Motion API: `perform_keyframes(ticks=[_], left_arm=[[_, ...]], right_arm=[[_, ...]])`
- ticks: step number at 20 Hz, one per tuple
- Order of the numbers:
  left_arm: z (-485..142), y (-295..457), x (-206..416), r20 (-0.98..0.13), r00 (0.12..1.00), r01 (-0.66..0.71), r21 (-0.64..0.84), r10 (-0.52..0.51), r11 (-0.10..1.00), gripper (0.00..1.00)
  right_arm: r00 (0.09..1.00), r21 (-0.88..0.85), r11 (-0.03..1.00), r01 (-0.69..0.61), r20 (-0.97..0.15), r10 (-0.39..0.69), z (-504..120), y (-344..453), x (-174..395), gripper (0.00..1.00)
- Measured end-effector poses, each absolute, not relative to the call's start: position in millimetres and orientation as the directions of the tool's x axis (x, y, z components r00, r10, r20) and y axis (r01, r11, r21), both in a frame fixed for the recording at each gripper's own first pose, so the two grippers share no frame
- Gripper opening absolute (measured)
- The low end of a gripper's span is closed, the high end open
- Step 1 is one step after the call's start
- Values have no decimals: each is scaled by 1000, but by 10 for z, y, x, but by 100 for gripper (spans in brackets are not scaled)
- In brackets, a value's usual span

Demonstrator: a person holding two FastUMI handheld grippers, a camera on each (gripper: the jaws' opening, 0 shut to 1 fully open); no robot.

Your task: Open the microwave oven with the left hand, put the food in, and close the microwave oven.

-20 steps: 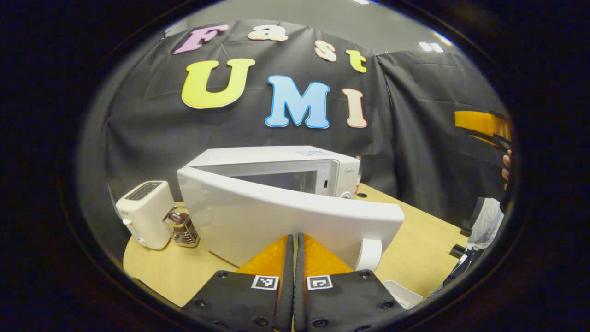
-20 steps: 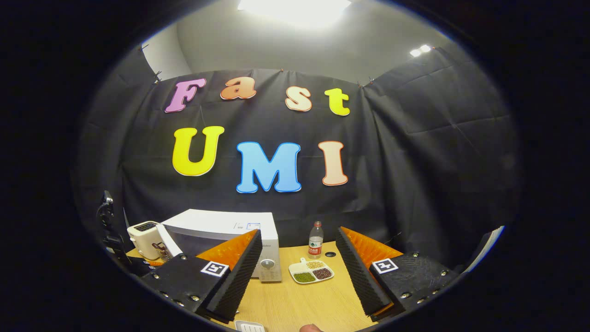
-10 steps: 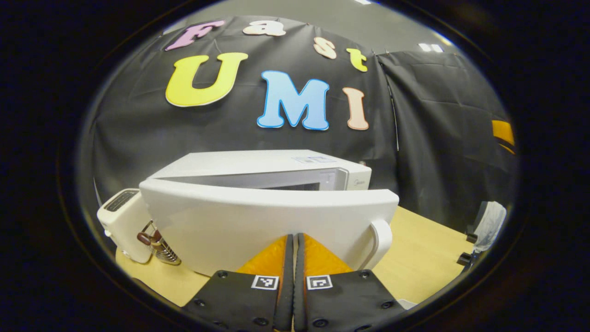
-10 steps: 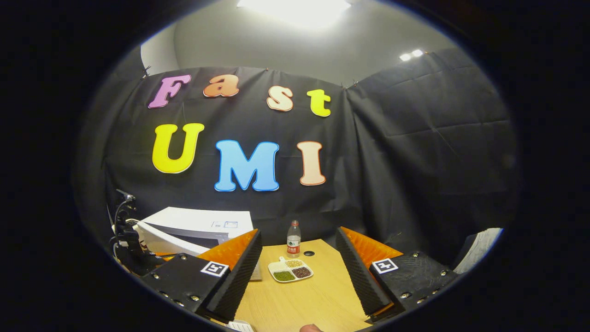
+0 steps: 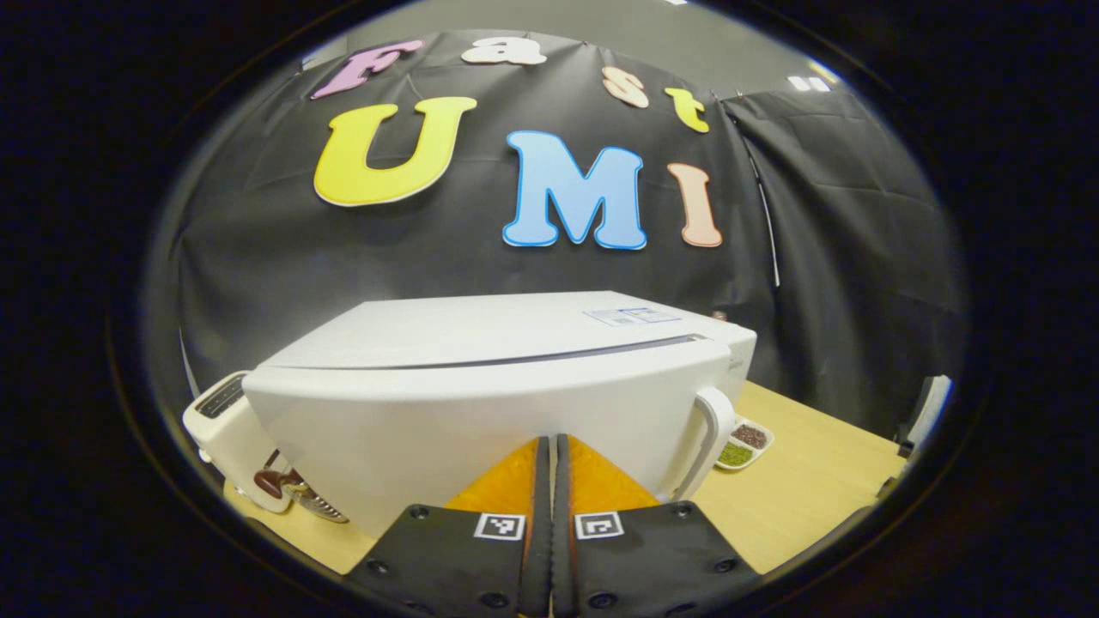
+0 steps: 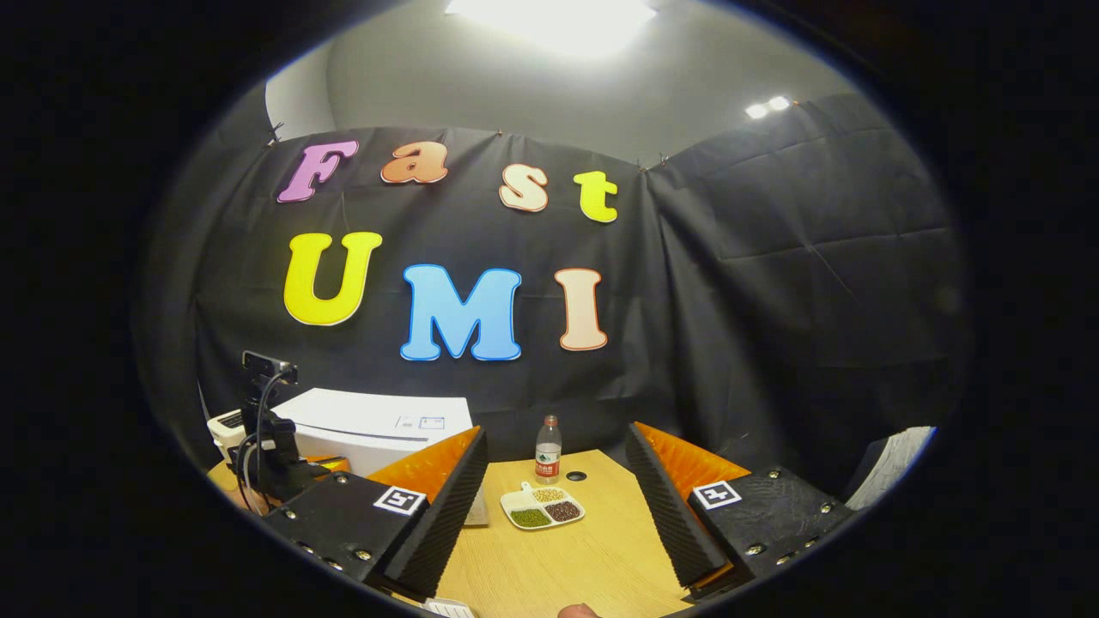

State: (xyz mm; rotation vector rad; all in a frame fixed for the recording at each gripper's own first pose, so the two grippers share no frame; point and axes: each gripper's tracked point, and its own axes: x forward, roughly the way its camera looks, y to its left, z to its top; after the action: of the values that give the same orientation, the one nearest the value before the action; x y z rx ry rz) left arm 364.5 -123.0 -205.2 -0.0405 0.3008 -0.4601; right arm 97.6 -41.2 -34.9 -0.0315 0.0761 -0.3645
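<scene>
Cloth-walled booth (image 6: 773, 283), kitchen-style table (image 6: 567, 558)

glossy white microwave (image 5: 481, 403), wood-grain table (image 6: 567, 558)

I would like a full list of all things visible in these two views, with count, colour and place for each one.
microwave oven: one, white, on the table, door nearly shut
toaster: one, cream, left of the microwave oven
wire holder: one, metal, beside the toaster
divided plate: one, white, holding beans, right of the microwave oven
bottle: one, clear, behind the plate
table: one, light wood
left gripper: shut, fingertips at the door
right gripper: open, above the table
</scene>
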Motion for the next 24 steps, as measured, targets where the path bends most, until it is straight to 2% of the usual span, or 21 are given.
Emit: perform_keyframes(ticks=[3, 6, 9, 11, 12, 13, 16, 19, 24], left_arm=[[-2061, -1250, 3683, -273, 862, 422, -78, -426, 903, 7], [-2044, -1412, 3641, -271, 846, 452, -92, -459, 887, 7], [-1938, -1557, 3670, -253, 850, 468, -43, -463, 883, 7], [-2024, -1490, 3742, -298, 868, 402, -51, -398, 914, 7], [-2095, -1471, 3722, -320, 867, 365, -111, -381, 924, 15], [-2117, -1378, 3728, -333, 885, 309, -99, -324, 946, 7], [-2063, -1146, 3614, -345, 907, 228, -80, -241, 970, 8], [-1669, -944, 3365, -282, 938, 196, -55, -203, 979, 11], [-975, -894, 2589, -167, 966, 194, -50, -200, 980, 9]], right_arm=[[937, -51, 938, 344, -51, -346, -278, -371, 993, 97], [945, -47, 946, 322, -48, -324, -253, -292, 977, 97], [957, -56, 957, 283, -53, -286, -274, -229, 924, 97], [965, -72, 964, 256, -35, -259, -218, -233, 821, 96], [968, -78, 966, 247, -30, -249, -198, -255, 759, 94], [971, -79, 969, 235, -29, -238, -216, -276, 707, 94], [976, -73, 975, 209, -43, -212, -215, -397, 506, 94], [980, -55, 980, 191, -40, -193, -191, -548, 357, 94], [992, 1, 993, 119, -34, -119, -168, -634, 228, 94]])
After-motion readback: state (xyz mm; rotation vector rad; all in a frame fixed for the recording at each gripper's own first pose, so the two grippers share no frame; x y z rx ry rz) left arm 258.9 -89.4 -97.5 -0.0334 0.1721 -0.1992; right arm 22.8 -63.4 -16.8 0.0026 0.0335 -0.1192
